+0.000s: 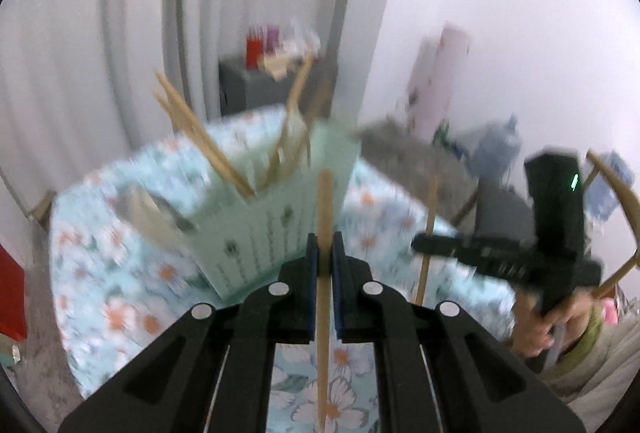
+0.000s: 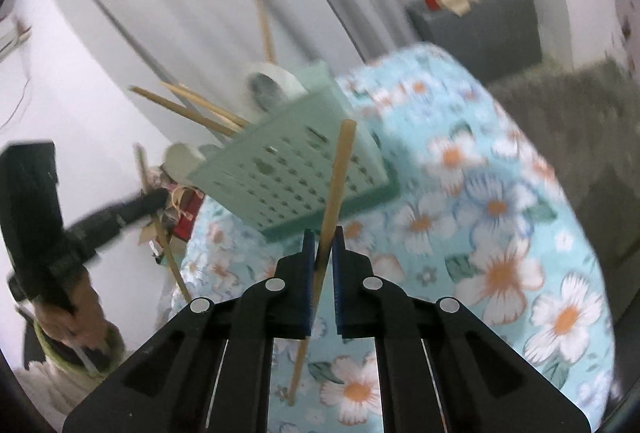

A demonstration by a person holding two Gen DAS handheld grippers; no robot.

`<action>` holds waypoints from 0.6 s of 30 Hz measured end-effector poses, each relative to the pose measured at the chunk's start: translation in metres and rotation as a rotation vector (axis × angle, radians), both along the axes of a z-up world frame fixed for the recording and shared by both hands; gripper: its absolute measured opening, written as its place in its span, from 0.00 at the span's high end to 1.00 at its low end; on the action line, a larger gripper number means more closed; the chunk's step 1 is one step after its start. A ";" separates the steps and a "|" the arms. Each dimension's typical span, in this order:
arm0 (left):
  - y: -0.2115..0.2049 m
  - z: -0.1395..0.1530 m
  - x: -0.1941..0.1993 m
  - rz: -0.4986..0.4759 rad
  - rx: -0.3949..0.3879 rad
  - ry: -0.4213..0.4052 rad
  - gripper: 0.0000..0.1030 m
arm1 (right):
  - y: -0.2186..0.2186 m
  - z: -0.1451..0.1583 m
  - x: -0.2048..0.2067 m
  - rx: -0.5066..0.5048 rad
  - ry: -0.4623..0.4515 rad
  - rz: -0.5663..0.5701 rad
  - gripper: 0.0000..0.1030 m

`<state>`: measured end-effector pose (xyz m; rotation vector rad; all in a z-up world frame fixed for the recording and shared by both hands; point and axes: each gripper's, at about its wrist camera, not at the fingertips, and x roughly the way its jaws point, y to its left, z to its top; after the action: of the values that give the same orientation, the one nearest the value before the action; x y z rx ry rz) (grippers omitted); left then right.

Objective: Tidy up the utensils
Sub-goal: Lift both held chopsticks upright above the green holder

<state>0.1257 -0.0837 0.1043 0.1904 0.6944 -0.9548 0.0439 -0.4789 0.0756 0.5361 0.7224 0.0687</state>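
Observation:
My left gripper [image 1: 325,245] is shut on a wooden chopstick [image 1: 325,201] that stands upright between the blue pads above the floral tablecloth [image 1: 120,273]. Just beyond it sits a pale green perforated utensil holder [image 1: 280,193] with several chopsticks [image 1: 200,137] and a spoon [image 1: 160,213] sticking out. My right gripper [image 2: 323,237] is shut on a second chopstick [image 2: 340,169], tilted slightly, in front of the same holder [image 2: 288,169]. Each gripper shows in the other's view: the right gripper [image 1: 420,244] at right, the left gripper [image 2: 158,197] at left, both lifted off the table.
A grey cabinet [image 1: 272,85] with red and purple items stands behind the table by the curtain. A red object [image 1: 12,293] lies at the left on grey carpet. A wooden chair [image 1: 616,201] and a person's hand [image 1: 536,325] are at the right.

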 end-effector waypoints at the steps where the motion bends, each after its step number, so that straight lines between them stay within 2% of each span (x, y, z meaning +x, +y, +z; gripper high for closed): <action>1: 0.005 0.009 -0.001 0.011 -0.022 -0.020 0.94 | -0.001 0.005 -0.004 -0.010 -0.014 0.004 0.96; 6: 0.026 0.059 -0.002 0.076 -0.162 -0.132 0.94 | 0.005 0.020 -0.007 -0.079 -0.066 0.013 0.96; 13: 0.048 0.114 0.006 0.155 -0.393 -0.231 0.94 | 0.003 0.023 -0.008 -0.078 -0.086 0.015 0.96; 18: 0.047 0.131 0.012 0.221 -0.460 -0.315 0.94 | 0.001 0.025 -0.007 -0.068 -0.094 0.012 0.96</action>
<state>0.1381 -0.0363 0.2355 -0.1395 0.1901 -0.8241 0.0365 -0.4778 0.1007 0.4606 0.6342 0.0799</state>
